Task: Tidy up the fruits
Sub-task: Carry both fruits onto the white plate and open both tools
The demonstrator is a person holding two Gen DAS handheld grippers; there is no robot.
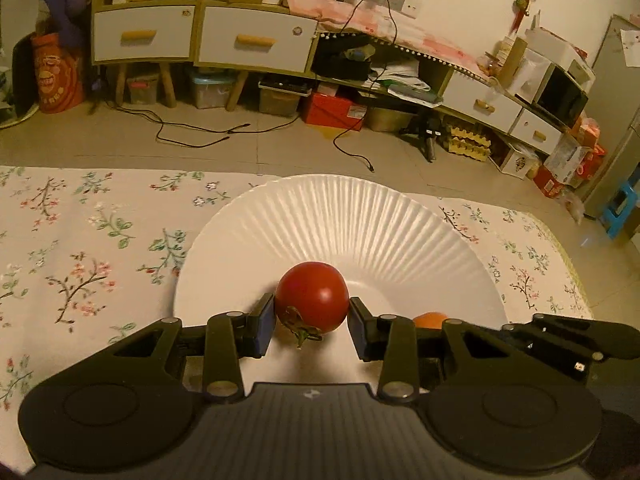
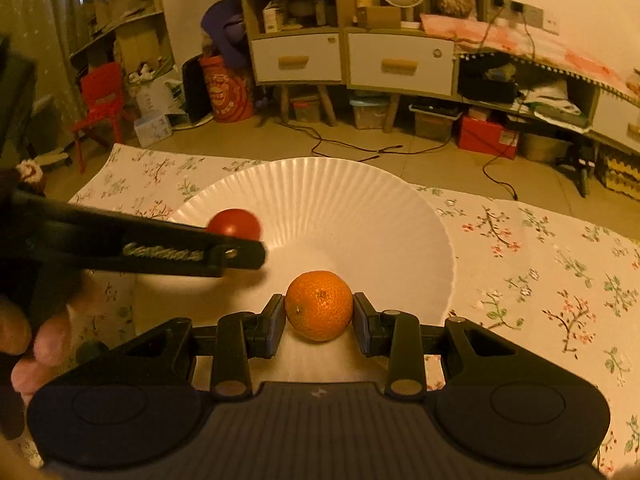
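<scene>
Currently my left gripper (image 1: 311, 316) pinches the tomato (image 1: 311, 297) at its sides: soft, bruisable; my right gripper (image 2: 319, 317) pinches the orange (image 2: 319, 305), firmer, over the plate (image 2: 360, 208)

My red tomato (image 1: 312, 298), stem tilted downward, and my round orange (image 2: 319, 305) both sit over the ribbed white plate (image 1: 340, 216), near each other.

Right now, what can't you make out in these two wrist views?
- Left wrist: mandarin mostly hidden behind the left tongs; only an orange sliver shows.
- Right wrist: tomato partly covered by the left tongs' finger; its stem is unseen.
- Both views: plate near rim cut off by the tongs' bodies, so contact under either fruit is unclear.
</scene>
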